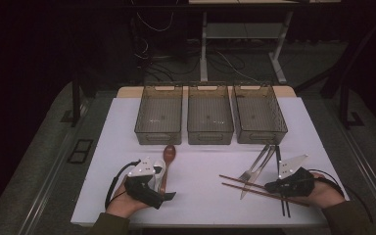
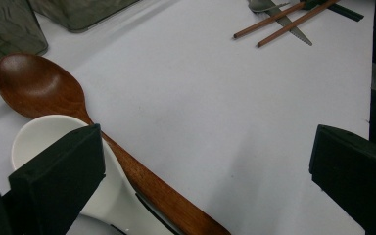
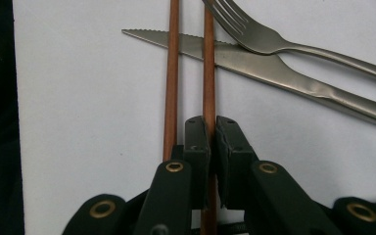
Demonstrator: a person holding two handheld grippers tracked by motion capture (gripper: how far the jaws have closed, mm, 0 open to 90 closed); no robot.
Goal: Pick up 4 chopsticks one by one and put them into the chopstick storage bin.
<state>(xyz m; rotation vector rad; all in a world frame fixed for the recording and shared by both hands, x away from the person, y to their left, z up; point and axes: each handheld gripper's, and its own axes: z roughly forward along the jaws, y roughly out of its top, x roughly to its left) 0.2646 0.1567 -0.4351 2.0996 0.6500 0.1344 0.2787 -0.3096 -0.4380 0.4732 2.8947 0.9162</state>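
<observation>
Your right gripper (image 3: pixel 209 129) has its fingers (image 3: pixel 196 142) pressed together on one wooden chopstick (image 3: pixel 208 68) — the stick runs straight between them, and the second chopstick (image 3: pixel 171 73) lies just beside, outside the fingers. Both sticks cross over the knife (image 3: pixel 274 68), with the fork (image 3: pixel 269 39) near it on the white bench (image 1: pixel 200 161). Your left gripper (image 2: pixel 200 161) stands wide open and holds nothing — the wooden spoon (image 2: pixel 44 90) and the white spoon (image 2: pixel 39 139) lie by its one finger.
</observation>
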